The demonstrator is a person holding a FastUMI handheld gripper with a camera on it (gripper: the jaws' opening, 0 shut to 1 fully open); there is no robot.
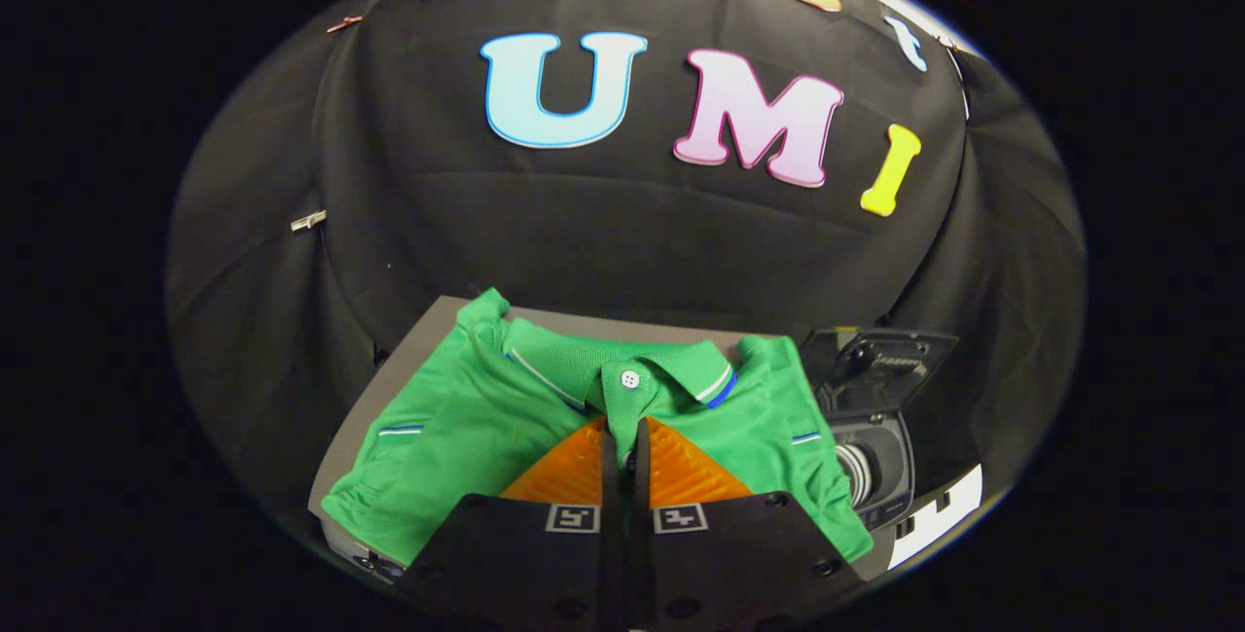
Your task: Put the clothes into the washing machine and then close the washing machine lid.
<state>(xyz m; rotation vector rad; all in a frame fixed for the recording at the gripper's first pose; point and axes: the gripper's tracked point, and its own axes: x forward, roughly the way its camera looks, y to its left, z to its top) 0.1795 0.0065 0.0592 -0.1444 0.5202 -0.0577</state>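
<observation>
The gripper (623, 438) is hovering with its 2 orange fingers (569, 472) nearly together, gripping nothing, over the green polo shirt (467, 418) lying flat beside the open washing machine (871, 462); being light, soft and floppy, it is probably best pinched below the collar (630, 379).

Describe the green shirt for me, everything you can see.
The green polo shirt of knit fabric lies spread on the grey table, collar up, white button fastened, blue-and-white trim on collar and sleeves. The tool sits over its chest below the button, orange fingers nearly closed; any pinch is unclear. Its right sleeve reaches toward the small open washing machine.
</observation>
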